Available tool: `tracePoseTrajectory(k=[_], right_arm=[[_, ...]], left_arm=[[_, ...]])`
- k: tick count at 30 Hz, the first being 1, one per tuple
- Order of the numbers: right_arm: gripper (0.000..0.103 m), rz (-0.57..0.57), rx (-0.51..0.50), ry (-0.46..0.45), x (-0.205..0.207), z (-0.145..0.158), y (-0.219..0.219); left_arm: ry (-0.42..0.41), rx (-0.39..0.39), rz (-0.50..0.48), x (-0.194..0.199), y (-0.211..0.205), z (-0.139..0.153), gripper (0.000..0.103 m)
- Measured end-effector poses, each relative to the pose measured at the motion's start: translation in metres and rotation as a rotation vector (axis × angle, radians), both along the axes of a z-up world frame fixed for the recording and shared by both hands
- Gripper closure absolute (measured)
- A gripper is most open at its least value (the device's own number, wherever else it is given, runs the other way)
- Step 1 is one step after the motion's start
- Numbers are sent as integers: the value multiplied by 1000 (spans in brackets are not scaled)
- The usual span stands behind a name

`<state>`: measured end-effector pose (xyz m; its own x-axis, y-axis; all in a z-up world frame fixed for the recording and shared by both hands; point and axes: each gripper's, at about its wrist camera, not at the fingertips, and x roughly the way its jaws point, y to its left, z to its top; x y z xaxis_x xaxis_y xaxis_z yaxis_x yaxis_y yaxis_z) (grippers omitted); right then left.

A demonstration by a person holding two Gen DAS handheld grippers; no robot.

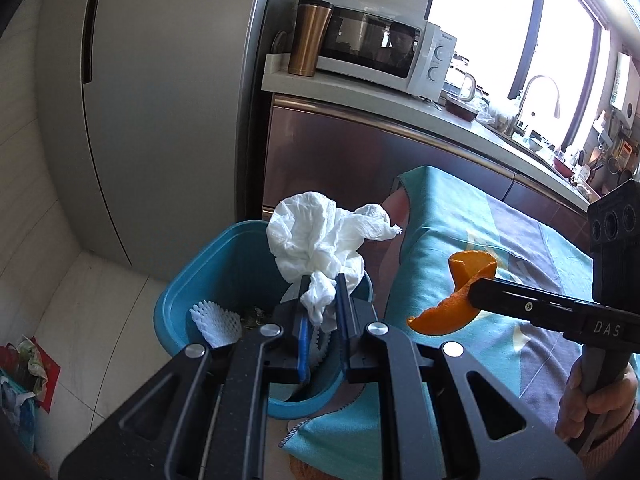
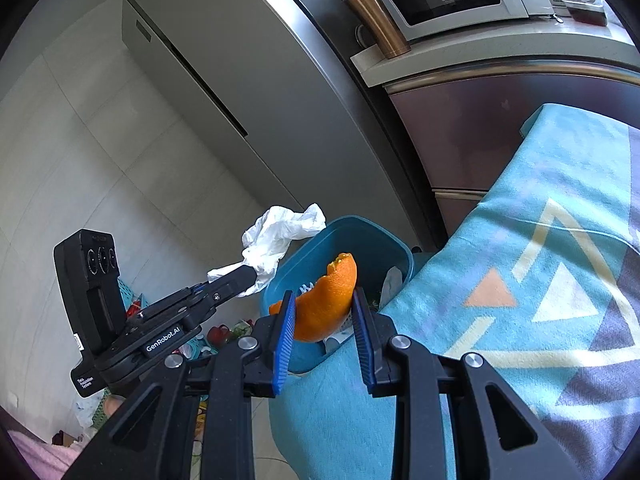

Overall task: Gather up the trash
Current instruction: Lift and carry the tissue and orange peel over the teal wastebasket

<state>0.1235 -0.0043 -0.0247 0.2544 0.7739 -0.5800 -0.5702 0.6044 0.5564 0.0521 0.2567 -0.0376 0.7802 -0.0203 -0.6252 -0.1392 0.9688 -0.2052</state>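
Teal bin's (image 1: 224, 264) contents mostly hidden behind gripper fingers (image 1: 343, 300).

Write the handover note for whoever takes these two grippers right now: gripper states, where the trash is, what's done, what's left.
Left gripper: shut on a crumpled white tissue, held above the blue bin.
Right gripper: shut on an orange peel, held near the bin's rim, beside the table with the patterned cloth.
Done: both pieces are picked up and brought to the bin. The bin already holds a white foam fruit net and other scraps.
Left: open each gripper over the bin so tissue and peel drop in, likely the tissue first since it looks better centred. Whether more trash remains on the table cannot be seen here.
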Motion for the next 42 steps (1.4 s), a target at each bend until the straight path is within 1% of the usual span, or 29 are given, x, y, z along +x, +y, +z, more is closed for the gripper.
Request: tracePoseTrajectory(k=[7,18,32,42], right_arm=[[76,14,-12,11,5,-3,12],[76,35,-46,26,9,-10,34],[76,49,-77,47,16,-18,55],[76,64,-124,55,20,-19,78]], left_arm=[[14,4,21,8,3,-5,91],[51,5,54,18,12,-20,91],[80,6,71,31,14,-32,91],[117,-1,80,43,20,-46,90]])
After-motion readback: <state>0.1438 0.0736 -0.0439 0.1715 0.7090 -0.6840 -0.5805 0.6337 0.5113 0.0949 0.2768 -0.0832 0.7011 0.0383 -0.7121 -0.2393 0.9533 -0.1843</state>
